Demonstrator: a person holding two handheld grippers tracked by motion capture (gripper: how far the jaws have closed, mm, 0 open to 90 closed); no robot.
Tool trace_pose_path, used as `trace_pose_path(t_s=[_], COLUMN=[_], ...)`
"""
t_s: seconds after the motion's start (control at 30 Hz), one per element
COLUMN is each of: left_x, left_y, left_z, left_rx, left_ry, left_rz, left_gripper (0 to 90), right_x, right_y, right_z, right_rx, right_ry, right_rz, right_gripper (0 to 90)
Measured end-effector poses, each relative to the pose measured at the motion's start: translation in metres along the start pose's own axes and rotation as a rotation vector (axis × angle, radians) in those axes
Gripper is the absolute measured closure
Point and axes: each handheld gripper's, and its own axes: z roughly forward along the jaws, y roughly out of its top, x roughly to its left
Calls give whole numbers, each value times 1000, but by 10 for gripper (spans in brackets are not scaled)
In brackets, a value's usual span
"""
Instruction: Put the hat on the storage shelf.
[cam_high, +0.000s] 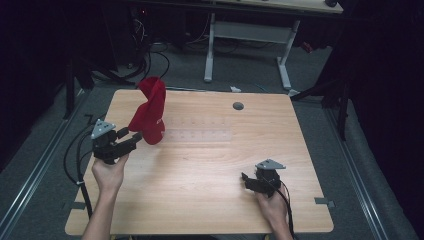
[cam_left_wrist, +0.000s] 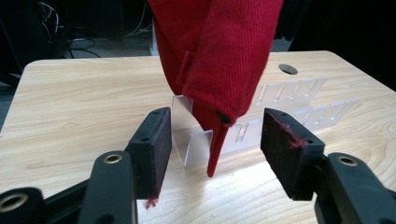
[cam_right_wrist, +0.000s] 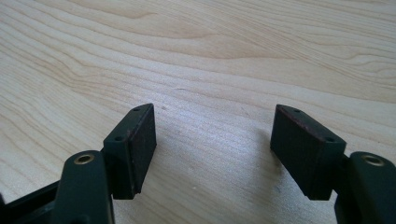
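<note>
**A:** Red cap (cam_high: 150, 107) draped over the clear slotted rack (cam_left_wrist: 280, 100) at the bench's (cam_high: 210, 165) far-left side. Left gripper (cam_left_wrist: 210, 140) right in front, jaws apart, cap's strap tip hanging between them, untouched. Looks like lining up for a grab.

**B:** Agreed. Next probably needs a nudge forward, then closing on the fabric. Right gripper (cam_right_wrist: 212, 140) parked wide open above bare wood, well apart.

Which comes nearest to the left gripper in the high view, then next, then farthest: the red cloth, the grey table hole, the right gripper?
1. Red cloth, just beyond the left gripper.
2. Right gripper, near side, at right.
3. Grey table hole, far side, comparably distant; too close to call.
</note>
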Motion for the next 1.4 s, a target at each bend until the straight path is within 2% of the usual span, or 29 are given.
trace_pose_path(t_s=[0.2,0.33,0.93,1.13,1.3,1.4], left_x=[-1,-1,-3,-7,-15,-18], left_y=[-2,-7,-27,-33,-43,-49], left_z=[-8,-13,-28,-30,-31,-31], left_rx=[8,14,49,65,93,111], left_ry=[-15,-14,-42,-53,-71,-79], left_rz=[2,25,27,31,58,59], left_gripper=[443,459,443,435,418,411], right_x=[0,0,0,0,0,0], right_y=[0,0,0,0,0,0], right_z=[0,0,0,0,0,0], right_rx=[0,0,0,1,1,1], right_ry=[1,1,3,3,3,3], right_rz=[0,0,-1,0,0,0], right_gripper=[315,315,311,311,311,311])
